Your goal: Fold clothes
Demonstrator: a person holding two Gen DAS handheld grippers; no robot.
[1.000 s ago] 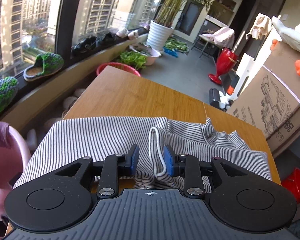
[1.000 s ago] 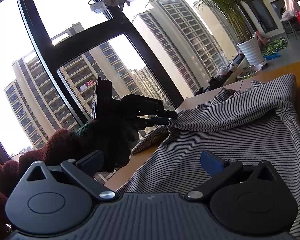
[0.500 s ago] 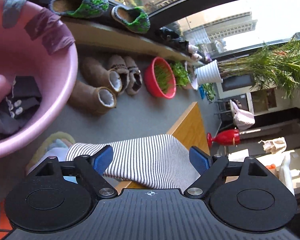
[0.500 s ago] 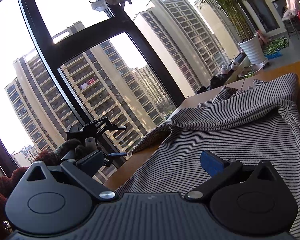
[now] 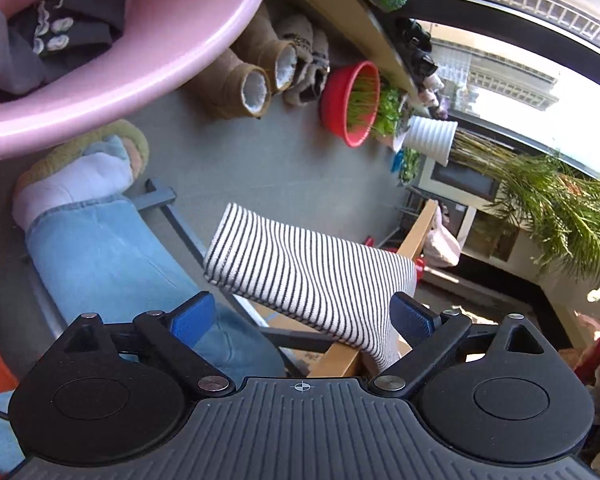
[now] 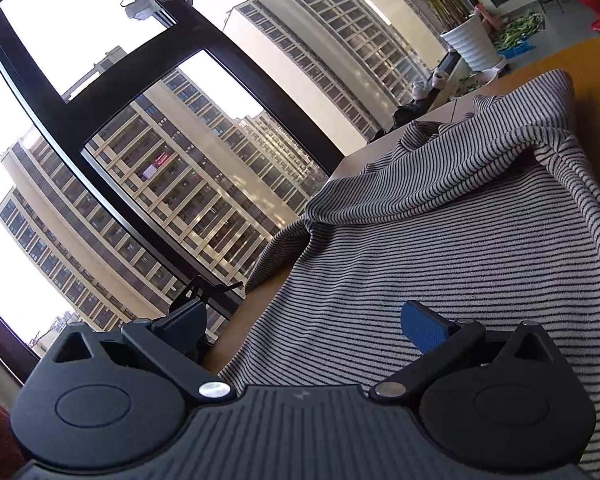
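Off the counter's (image 5: pixel 418 228) near edge, a striped sleeve (image 5: pixel 300 268) hangs down toward the floor, and that is the piece I have to deal with. My left gripper (image 5: pixel 302 314) sits below the edge with its jaws opening wide; the sleeve lies in the gap between them, but the pads are not pressing on it. The rest of the shirt (image 6: pixel 460 240) is spread over the counter, with a loose ridge of cloth bunched across its middle.

My right gripper (image 6: pixel 304 322) rests low at the shirt's near hem, jaws apart, nothing pinched; one pad is over the cloth, the other off the counter's edge.

To do this well, I would close the left gripper on the sleeve close to its cuff, not mid-length, so the whole sleeve lifts in one piece. Then I would carry it up over the edge and lay it flat across the body. I judge the right gripper should pin the hem meanwhile, or the shirt may slide toward the edge. A person's leg (image 5: pixel 100 248) stands just beside the sleeve, so I would keep my approach narrow.
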